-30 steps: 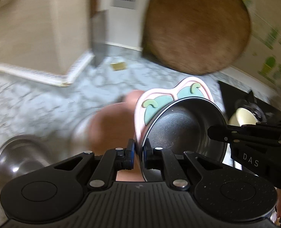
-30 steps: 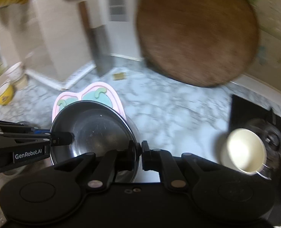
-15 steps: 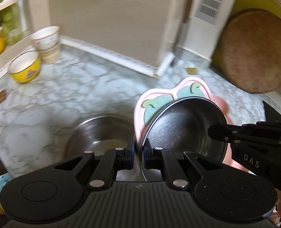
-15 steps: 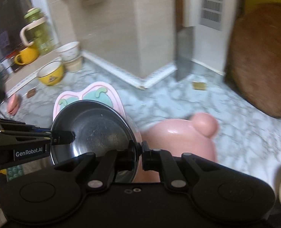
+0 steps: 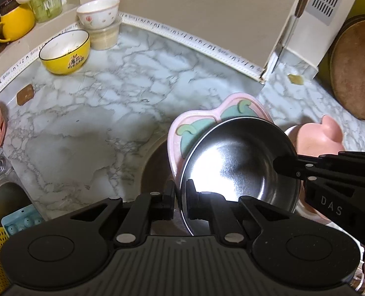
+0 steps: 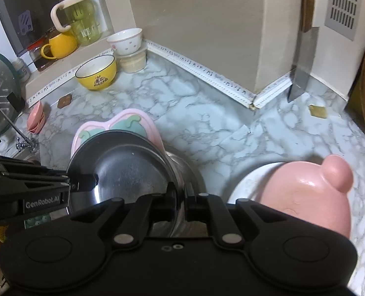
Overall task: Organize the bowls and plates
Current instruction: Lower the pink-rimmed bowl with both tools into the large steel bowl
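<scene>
Both grippers pinch one stack: the left gripper (image 5: 181, 203) is clamped on the near rim of the steel bowl (image 5: 239, 170) and pink divided plate (image 5: 182, 128), the right gripper (image 6: 181, 202) closed on the bowl's rim at 3 o'clock. In the past second the view has swung from the round board (image 5: 355, 69) toward the sink corner, suggesting the pair is being carried. Beyond, at 10 o'clock, waits the yellow bowl (image 5: 65, 51).
</scene>
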